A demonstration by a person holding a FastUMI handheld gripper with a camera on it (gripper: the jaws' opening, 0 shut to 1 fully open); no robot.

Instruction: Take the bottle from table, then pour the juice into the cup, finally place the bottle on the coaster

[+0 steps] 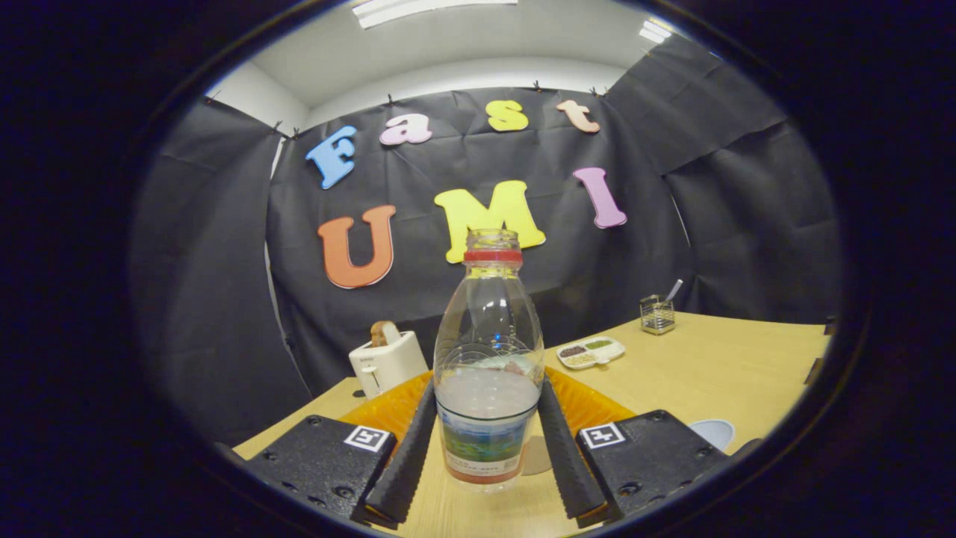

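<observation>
I have the fingers (487, 448) closed narrow on the clear bottle (489, 359), one pressing each side of its lower body at centre frame. It stands upright on the wooden table (717, 373), cap off, juice low inside. An orange mat (590, 403) lies behind it, a toaster (387, 361) left of centre.

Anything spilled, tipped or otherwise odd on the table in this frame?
Nothing stands out. The bottle stands upright and uncapped between the gripper fingers, which flank it closely; whether they press it I cannot tell. No spill shows on the table. The toaster and divided dish sit undisturbed.
</observation>
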